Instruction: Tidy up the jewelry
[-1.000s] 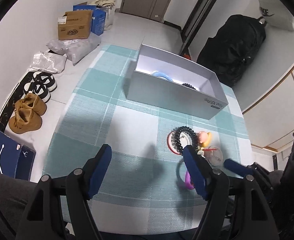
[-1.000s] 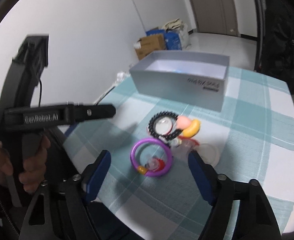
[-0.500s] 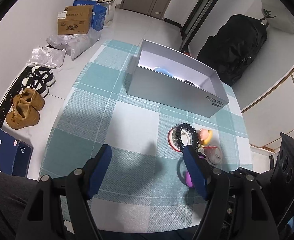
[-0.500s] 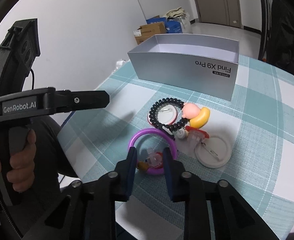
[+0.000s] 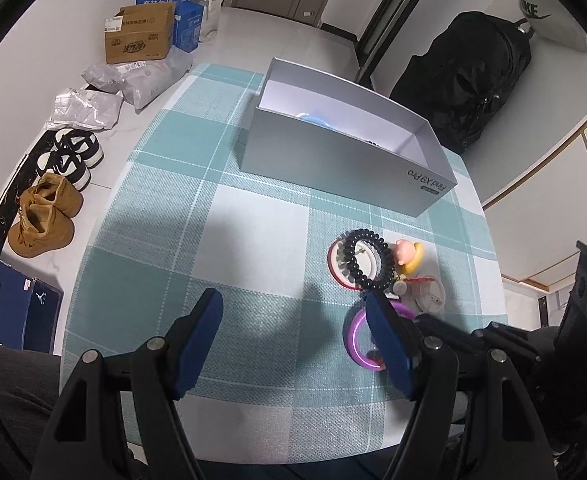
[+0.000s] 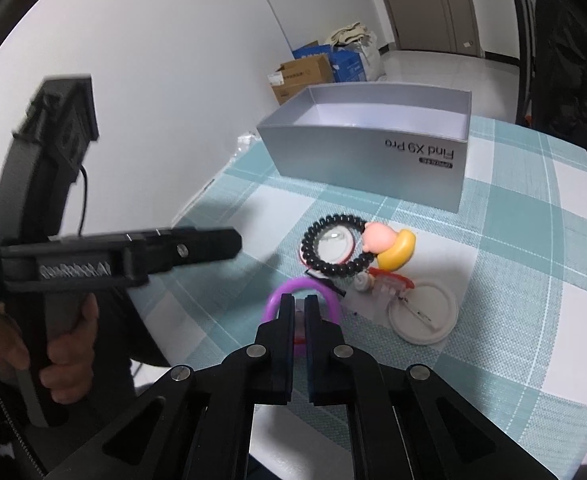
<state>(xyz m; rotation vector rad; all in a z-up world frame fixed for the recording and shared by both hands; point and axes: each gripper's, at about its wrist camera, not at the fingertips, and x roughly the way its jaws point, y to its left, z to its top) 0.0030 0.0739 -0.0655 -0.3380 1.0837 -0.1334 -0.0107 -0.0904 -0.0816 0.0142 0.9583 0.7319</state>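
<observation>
Right gripper (image 6: 299, 308) is clamped, seemingly on the purple ring (image 6: 293, 286) (contact partly hidden). Left gripper (image 5: 293, 312) hangs spread wide, the ring just beside its right finger.

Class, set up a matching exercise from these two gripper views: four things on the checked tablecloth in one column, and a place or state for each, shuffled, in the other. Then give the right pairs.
Things
1. purple bracelet
2. black bead bracelet
3. silver box
4. left gripper

Places or states
A. open, fingers wide apart, holding nothing
B. lying on a red-rimmed round badge
C. pinched by the right gripper
D. lidless, at the far end of the tablecloth

Pairs: 1-C, 2-B, 3-D, 4-A
</observation>
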